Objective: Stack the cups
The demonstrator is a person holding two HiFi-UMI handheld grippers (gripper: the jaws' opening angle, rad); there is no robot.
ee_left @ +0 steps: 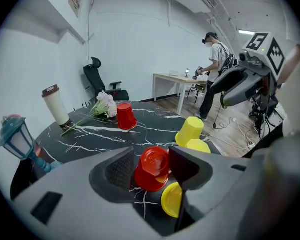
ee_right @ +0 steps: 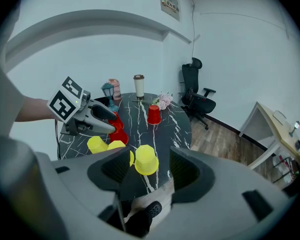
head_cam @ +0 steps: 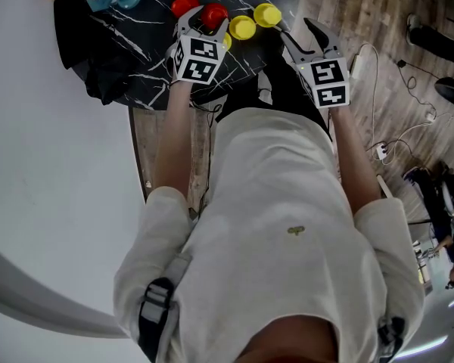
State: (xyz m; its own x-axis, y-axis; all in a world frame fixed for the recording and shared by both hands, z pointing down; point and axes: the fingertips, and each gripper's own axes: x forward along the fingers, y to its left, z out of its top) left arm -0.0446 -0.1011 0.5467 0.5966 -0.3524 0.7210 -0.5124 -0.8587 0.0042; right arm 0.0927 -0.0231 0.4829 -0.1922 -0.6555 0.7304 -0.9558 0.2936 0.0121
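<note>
The left gripper (head_cam: 203, 23) holds its jaws apart around a red cup (ee_left: 152, 168) near the table's (ee_left: 90, 134) front edge: the pick-up seems in hand. The right gripper (ee_right: 150, 156), open, faces a yellow cup (ee_right: 146, 163) by that edge. Next, the left jaws likely must close squarely.

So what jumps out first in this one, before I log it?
On the black marble table, the left gripper has its open jaws either side of a red cup, while the right gripper points, open, at a yellow cup. A teal lantern stands at the table's left rim.
</note>
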